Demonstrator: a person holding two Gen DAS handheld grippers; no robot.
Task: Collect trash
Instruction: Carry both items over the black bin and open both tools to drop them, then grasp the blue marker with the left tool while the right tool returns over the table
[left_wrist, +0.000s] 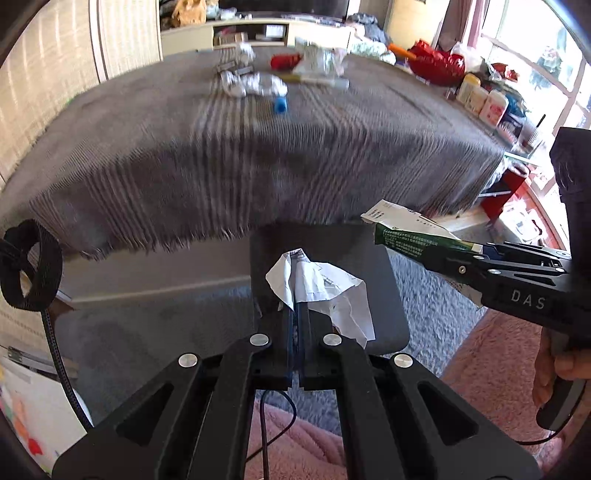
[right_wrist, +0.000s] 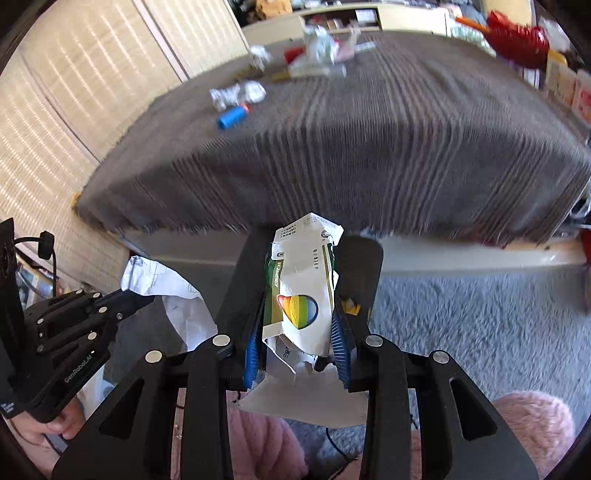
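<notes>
My left gripper (left_wrist: 295, 258) is shut on a crumpled sheet of white paper (left_wrist: 332, 291), which sticks out to both sides of the fingers. My right gripper (right_wrist: 306, 243) is shut on a torn green and white carton (right_wrist: 303, 280) with a rainbow mark. Each gripper shows in the other's view: the right gripper (left_wrist: 469, 247) with the carton (left_wrist: 402, 229) at the right, the left gripper (right_wrist: 136, 295) with the paper (right_wrist: 181, 295) at the left. Both hang below the table's front edge. More trash lies far back on the table: crumpled paper (left_wrist: 255, 85), a blue cylinder (left_wrist: 280, 105), a red item (left_wrist: 284, 61).
A grey striped cloth covers the table (left_wrist: 258, 166). A dark grey flat-topped object (left_wrist: 373, 258) lies under the left gripper. Grey rug (right_wrist: 480, 314) and a pink fluffy rug (left_wrist: 491, 354) cover the floor. Bottles (left_wrist: 480, 98) and a red bag (left_wrist: 437, 64) crowd the table's far right.
</notes>
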